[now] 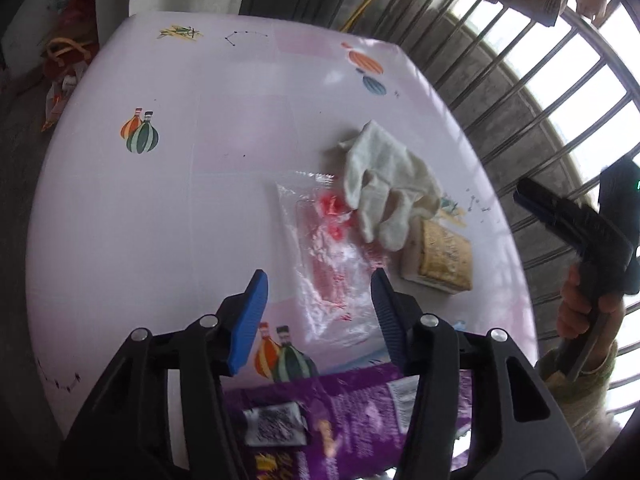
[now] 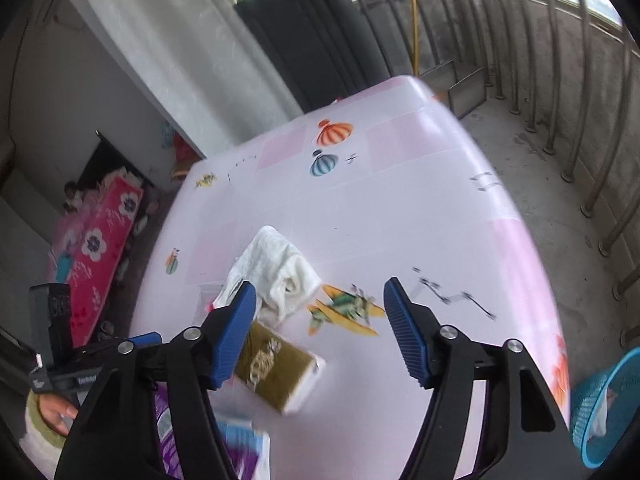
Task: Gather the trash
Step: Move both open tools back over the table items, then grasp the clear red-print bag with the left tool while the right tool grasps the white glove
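While your left gripper hovers jaws apart over the clear wrapper, your right gripper gapes above the worktop; white glove sits just beyond.

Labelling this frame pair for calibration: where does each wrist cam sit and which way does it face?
Left wrist: on the left gripper, jaws open, facing down across the table at a clear plastic wrapper, white glove, gold box and purple snack bag; the right hand shows at the right edge.
Right wrist: on the right gripper, jaws open, facing along the table toward the railing; a blue basket sits lower right, and the left hand shows lower left.
Shared: table, glove, gold box, purple bag.
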The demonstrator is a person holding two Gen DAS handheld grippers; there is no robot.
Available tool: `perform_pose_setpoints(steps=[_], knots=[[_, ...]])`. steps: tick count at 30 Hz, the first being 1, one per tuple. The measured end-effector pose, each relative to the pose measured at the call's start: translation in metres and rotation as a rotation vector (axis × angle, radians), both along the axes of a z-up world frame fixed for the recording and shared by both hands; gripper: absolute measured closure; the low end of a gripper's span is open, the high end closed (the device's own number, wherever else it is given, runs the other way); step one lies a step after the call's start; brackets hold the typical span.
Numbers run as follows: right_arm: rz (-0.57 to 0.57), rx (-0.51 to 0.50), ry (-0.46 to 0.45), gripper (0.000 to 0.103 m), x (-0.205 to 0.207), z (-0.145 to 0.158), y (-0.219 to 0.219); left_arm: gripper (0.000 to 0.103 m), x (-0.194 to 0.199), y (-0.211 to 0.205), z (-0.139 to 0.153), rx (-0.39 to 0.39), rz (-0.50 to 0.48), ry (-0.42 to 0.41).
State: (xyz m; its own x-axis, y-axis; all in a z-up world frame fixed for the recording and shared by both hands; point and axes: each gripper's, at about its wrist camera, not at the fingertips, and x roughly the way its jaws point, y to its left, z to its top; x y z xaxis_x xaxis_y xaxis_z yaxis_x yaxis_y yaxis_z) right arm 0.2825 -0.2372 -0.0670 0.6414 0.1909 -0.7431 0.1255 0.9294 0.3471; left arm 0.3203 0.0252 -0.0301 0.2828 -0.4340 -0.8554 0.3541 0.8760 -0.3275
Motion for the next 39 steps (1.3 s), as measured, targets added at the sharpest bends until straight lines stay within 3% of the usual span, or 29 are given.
perform_pose_setpoints(steps=[9,14,16,19,26,34,39], knots=[[0.055,-0.169,0.066,0.048,0.056,-0.025,0.034,0.062,0.025,-0.019,-0.025,0.125,-0.062,0.010],[0.075,-0.194,0.102,0.054,0.066,-0.039,0.040,0.062,0.028,-0.024,-0.029,0.157,-0.091,-0.028],[0.089,-0.196,0.121,0.063,0.067,-0.046,0.043,0.063,0.029,-0.029,-0.029,0.179,-0.100,-0.045],[0.108,-0.211,0.136,0.074,0.068,-0.055,0.049,0.071,0.027,-0.034,-0.028,0.227,-0.110,-0.078],[0.114,-0.240,0.124,0.087,0.060,-0.056,0.052,0.093,0.031,-0.037,-0.028,0.273,-0.104,-0.114],[0.083,-0.161,0.095,0.094,0.051,-0.048,0.040,0.100,0.034,-0.035,-0.029,0.216,-0.110,-0.096],[0.069,-0.123,0.043,0.094,0.040,-0.031,0.033,0.101,0.026,-0.035,-0.016,0.210,-0.108,-0.150]])
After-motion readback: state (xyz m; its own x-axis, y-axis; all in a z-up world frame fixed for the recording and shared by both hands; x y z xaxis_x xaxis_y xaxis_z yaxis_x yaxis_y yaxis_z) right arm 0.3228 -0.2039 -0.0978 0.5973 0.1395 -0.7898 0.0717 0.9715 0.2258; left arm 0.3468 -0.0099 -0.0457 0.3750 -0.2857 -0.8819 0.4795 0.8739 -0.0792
